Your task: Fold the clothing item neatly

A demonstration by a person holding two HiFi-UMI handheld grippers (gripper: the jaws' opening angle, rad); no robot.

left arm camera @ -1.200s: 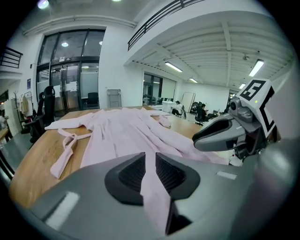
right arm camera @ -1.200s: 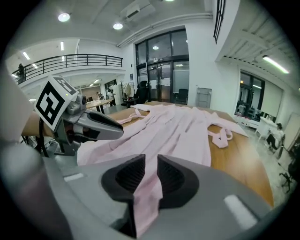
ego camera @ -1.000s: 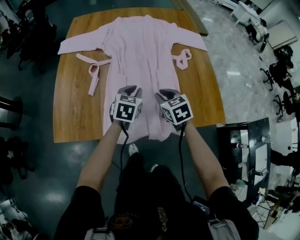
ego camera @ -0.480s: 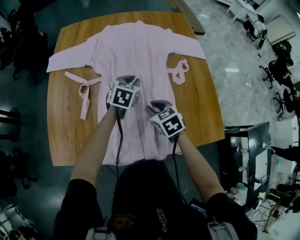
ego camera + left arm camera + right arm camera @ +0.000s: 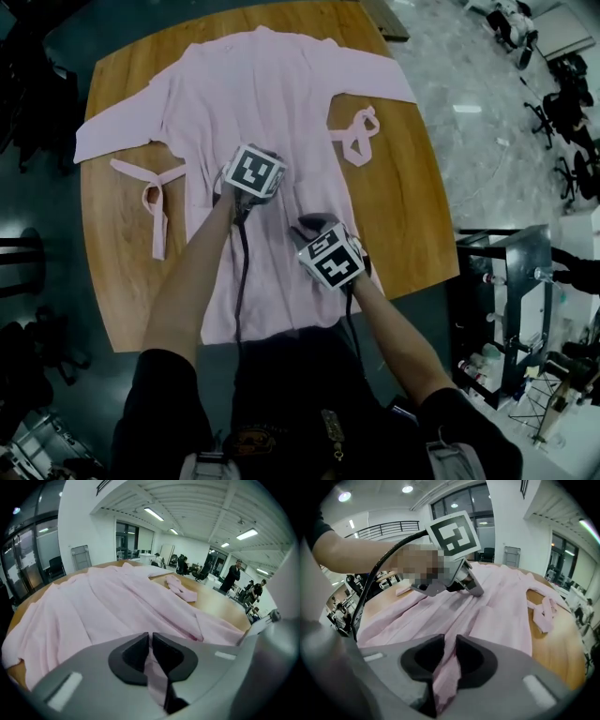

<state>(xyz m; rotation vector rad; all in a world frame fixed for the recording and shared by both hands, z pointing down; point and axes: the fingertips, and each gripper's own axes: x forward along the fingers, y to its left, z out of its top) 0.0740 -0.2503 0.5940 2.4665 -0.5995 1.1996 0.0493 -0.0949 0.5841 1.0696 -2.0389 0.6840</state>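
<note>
A pale pink robe (image 5: 281, 94) lies spread on the wooden table (image 5: 403, 225), sleeves out, hem hanging over the near edge. Its belt ends trail at the left (image 5: 150, 202) and right (image 5: 354, 136). My left gripper (image 5: 265, 159) is at the robe's middle; its jaws are closing and pinch a fold of the robe (image 5: 117, 602) between the left gripper's (image 5: 150, 641) pads. My right gripper (image 5: 305, 230) sits nearer and to the right; its jaws (image 5: 451, 644) are opening, with a bunched fold of the robe (image 5: 501, 616) still pressed between them. The left gripper (image 5: 473, 590) rests on the cloth ahead.
Bare wood shows on both sides of the robe. A black rack (image 5: 506, 281) stands off the table's right corner and office chairs (image 5: 562, 112) are at the far right. Dark floor surrounds the table. People stand far off (image 5: 232, 576).
Both grippers have moved from near the hem up the robe toward its middle, the left one farther ahead. The right jaws have parted a little.
</note>
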